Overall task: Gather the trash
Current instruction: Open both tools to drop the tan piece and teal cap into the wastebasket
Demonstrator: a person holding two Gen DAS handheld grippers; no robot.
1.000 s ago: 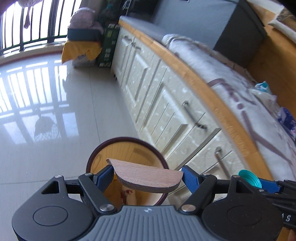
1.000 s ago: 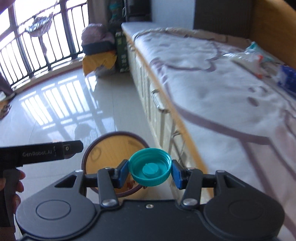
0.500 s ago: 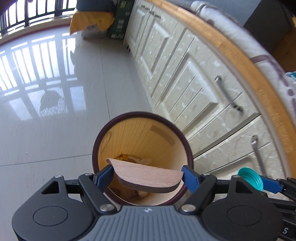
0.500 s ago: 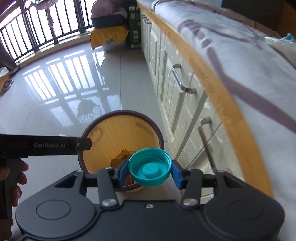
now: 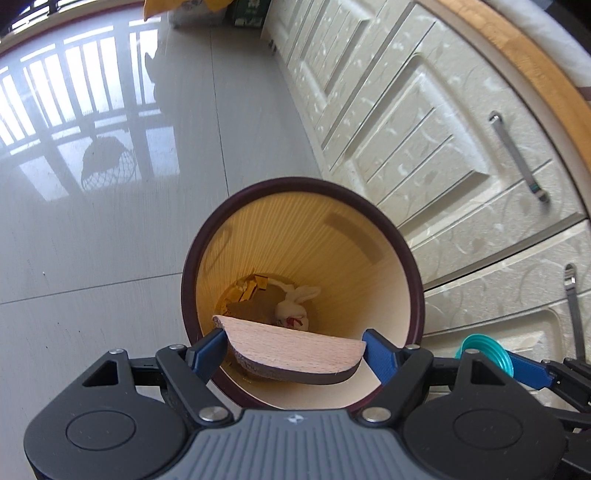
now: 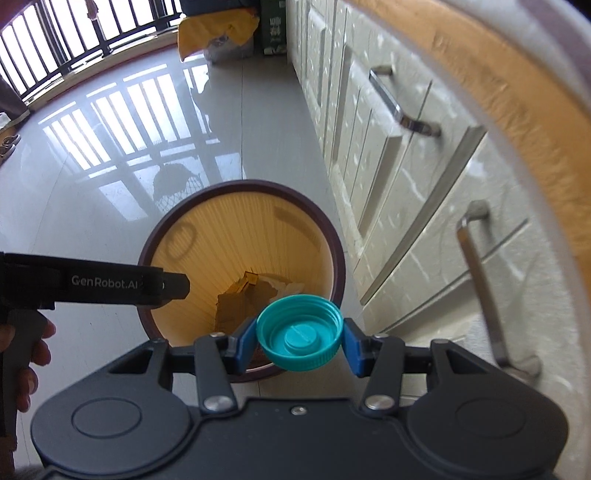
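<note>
My left gripper is shut on a half-round wooden piece and holds it over the near rim of the round bin, yellow inside with a dark brown rim. My right gripper is shut on a teal bottle cap above the bin's near right rim. The cap also shows in the left wrist view. Cardboard scraps and a small white bunny toy lie at the bin's bottom. The left tool's body reaches over the bin's left side.
Cream drawer fronts with metal handles run close along the bin's right side under a wooden ledge. Glossy grey floor tiles spread to the left. Yellow-draped items and a green box stand far back by the balcony railing.
Both grippers have tilted down and come closer over the bin, which now fills more of each view. Its contents have come into sight. Both still hold their items.
</note>
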